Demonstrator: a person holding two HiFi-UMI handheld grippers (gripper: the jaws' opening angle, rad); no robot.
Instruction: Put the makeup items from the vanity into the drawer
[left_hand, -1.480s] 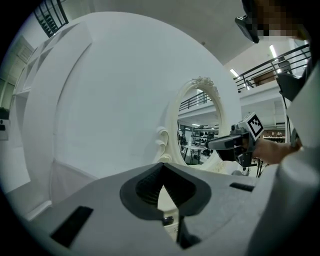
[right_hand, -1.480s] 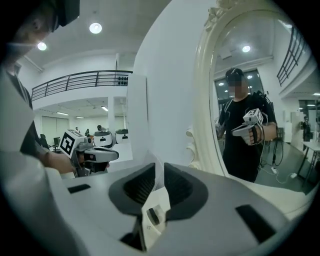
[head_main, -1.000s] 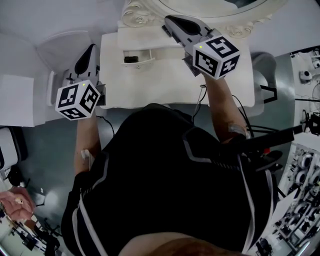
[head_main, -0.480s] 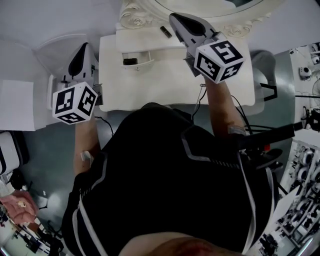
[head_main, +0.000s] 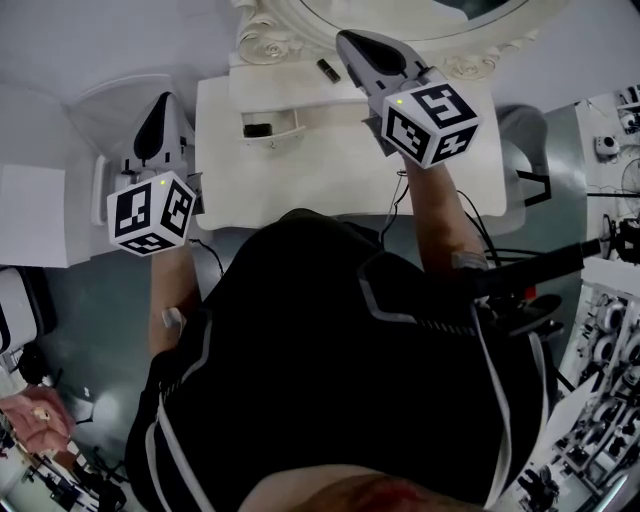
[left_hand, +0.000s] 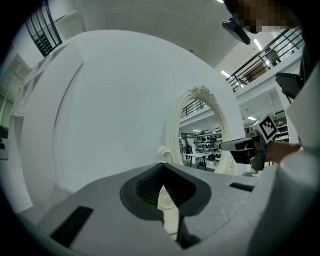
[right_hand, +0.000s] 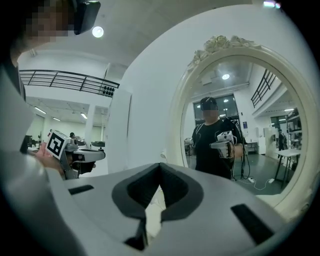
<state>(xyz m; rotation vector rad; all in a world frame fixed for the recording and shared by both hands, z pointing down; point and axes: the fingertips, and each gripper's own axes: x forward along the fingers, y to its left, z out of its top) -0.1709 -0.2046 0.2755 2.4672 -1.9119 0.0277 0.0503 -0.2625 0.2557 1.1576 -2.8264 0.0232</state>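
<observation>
The white vanity (head_main: 300, 170) lies below me in the head view. Its small drawer (head_main: 270, 130) is pulled open with a dark makeup item (head_main: 257, 129) inside. Another small dark item (head_main: 327, 70) lies on the raised back shelf, just left of my right gripper (head_main: 347, 42). That gripper hovers over the shelf by the mirror, shut and holding nothing, as the right gripper view (right_hand: 160, 170) also shows. My left gripper (head_main: 164, 102) hangs off the vanity's left edge, level with the drawer, also shut and holding nothing (left_hand: 161, 170).
An ornate white mirror frame (head_main: 268, 28) rises behind the shelf; the mirror (right_hand: 240, 125) reflects a person holding a gripper. A white curved wall or panel (left_hand: 110, 110) stands left of the vanity. Cables and equipment (head_main: 610, 330) crowd the floor at right.
My left gripper has drawn back left, off the vanity's edge. My right gripper has shifted slightly right over the shelf, uncovering the small dark item beside it.
</observation>
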